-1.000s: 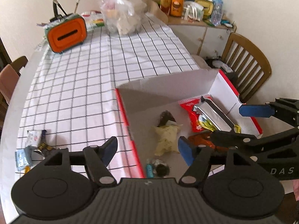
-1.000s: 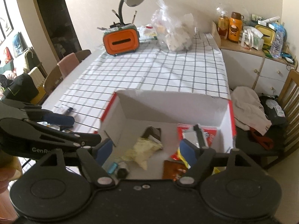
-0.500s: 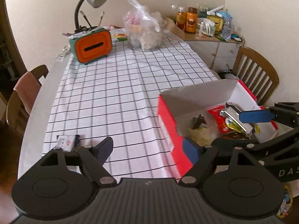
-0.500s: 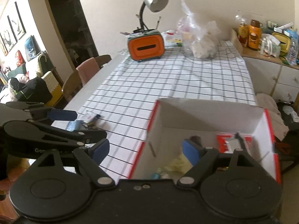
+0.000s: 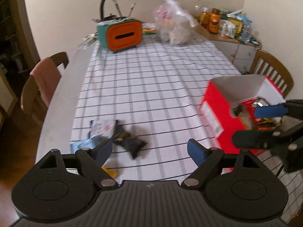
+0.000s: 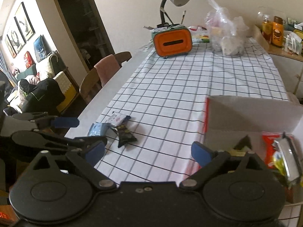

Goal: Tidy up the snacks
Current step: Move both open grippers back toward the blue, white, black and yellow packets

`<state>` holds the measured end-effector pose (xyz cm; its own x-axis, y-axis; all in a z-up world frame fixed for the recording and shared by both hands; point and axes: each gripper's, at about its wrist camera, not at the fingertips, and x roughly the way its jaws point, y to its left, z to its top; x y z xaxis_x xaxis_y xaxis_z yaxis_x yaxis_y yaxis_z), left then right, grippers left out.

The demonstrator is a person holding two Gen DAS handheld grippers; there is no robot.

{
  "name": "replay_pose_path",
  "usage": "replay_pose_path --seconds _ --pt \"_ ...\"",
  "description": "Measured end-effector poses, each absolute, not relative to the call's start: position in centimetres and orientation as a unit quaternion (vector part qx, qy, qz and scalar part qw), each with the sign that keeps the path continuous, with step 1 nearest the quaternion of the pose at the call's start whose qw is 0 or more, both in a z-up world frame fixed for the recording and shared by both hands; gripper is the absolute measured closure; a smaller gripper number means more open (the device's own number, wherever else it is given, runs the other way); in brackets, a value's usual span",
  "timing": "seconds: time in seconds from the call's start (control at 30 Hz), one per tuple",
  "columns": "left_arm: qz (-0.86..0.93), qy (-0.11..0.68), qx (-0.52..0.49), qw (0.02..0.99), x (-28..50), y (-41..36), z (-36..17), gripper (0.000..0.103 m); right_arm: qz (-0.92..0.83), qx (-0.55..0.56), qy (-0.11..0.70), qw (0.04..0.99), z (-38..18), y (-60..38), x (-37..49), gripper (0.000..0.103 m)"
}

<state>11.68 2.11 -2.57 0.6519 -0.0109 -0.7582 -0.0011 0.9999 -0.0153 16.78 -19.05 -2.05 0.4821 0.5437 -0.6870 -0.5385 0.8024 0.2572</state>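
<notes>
**Loose Snacks: Position Relative to the Grippers**

Three packets lie loose on the checked cloth, well apart from the red box, which already holds several snacks. Treat the loose group as your target.

1. Locate the dark packet. In the left wrist view it sits just ahead of the left gripper, offset toward that gripper's left finger. Its long axis runs diagonally, from far-left to near-right.
2. Note the white packet and the pale blue packet. Both lie just beside the dark packet, on its left side, touching or nearly so (blur hides the exact contact).
3. Compare reach. In the right wrist view the dark packet lies farther ahead of the right gripper and to its left; the box lies on its right. The left gripper stands nearer the group, so judge it the better choice for the pickup.
4. Check the tools. Both grippers are spread wide, their jaws having just been opening, with nothing between the pads.
5. Expect to rotate the left wrist so the fingers straddle the dark packet across its narrow width, not along the diagonal.

A yellow scrap shows under the left finger; its identity is unclear.
</notes>
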Motion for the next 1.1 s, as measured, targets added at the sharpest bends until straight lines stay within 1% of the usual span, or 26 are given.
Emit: replay_pose_path --seconds 0.4,0.7,0.8,0.93,1.1 --pt "0.062 0.458 -0.044 0.886 11.6 8.5 -6.6 0.017 0.339 -0.064 0.399 0.85 -5.6 -12.5 18.3 0.005" --pt "0.118 0.494 -0.108 0.855 12.6 11.2 -10.1 0.017 0.368 -0.127 0.396 0.831 -8.6 -9.0 20.3 0.006" --pt "0.136 0.502 -0.133 0.843 12.9 12.1 -11.1 0.017 0.376 -0.146 0.397 0.824 -9.6 -7.9 21.1 0.008" --pt "0.155 0.508 -0.147 0.835 13.4 12.4 -12.1 0.017 0.391 -0.166 0.402 0.811 -10.8 -6.5 22.0 0.013" --pt "0.178 0.514 -0.169 0.822 14.1 12.9 -12.7 0.017 0.413 -0.186 0.403 0.795 -12.1 -4.9 23.0 0.016"
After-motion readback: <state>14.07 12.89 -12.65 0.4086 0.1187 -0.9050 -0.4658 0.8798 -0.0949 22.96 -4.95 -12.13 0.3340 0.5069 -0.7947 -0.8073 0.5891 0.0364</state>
